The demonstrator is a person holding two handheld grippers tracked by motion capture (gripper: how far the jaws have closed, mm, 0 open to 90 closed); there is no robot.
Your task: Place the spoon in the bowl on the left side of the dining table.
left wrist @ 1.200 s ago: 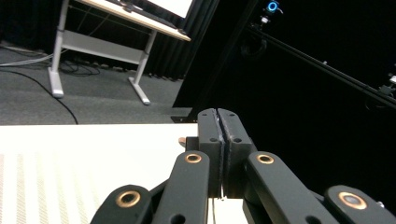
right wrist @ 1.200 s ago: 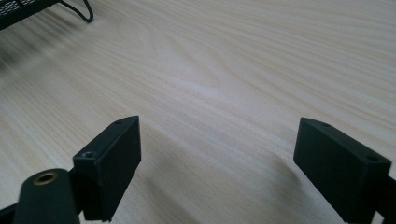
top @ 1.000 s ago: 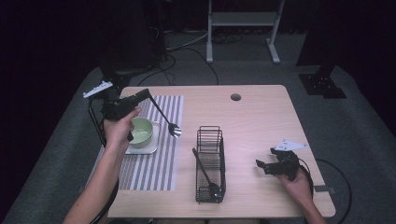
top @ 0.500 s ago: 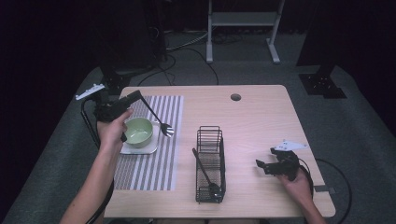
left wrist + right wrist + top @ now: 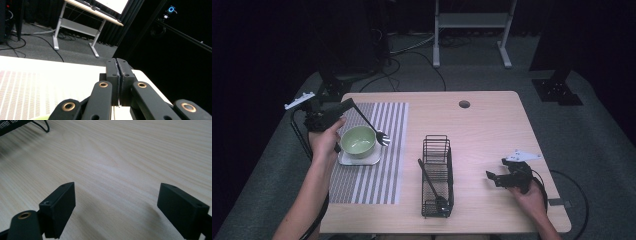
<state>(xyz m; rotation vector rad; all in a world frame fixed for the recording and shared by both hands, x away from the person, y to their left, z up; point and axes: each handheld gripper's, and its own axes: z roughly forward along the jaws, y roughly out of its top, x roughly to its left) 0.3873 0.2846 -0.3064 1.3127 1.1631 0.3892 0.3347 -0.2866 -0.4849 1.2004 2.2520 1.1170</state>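
Note:
My left gripper (image 5: 347,105) is shut on the handle of a black fork (image 5: 371,126). The fork slants down to the right, its tines at the right rim of a green bowl (image 5: 357,140). The bowl sits on a white square coaster (image 5: 360,160) on a striped placemat (image 5: 382,175). In the left gripper view the left gripper (image 5: 117,63) has its jaws pressed together. At the table's right front, my right gripper (image 5: 490,176) lies on the wood, held by a hand. In its own view the right gripper (image 5: 116,195) stands open over bare wood.
A black wire basket (image 5: 437,145) stands mid-table with a black utensil (image 5: 431,183) leaning inside it. A round cable hole (image 5: 464,104) is near the table's far edge. A white desk frame (image 5: 469,20) stands on the floor beyond.
My left hand has carried the fork to the left, bringing its tines from right of the bowl to the bowl's rim. The right hand has stayed in place.

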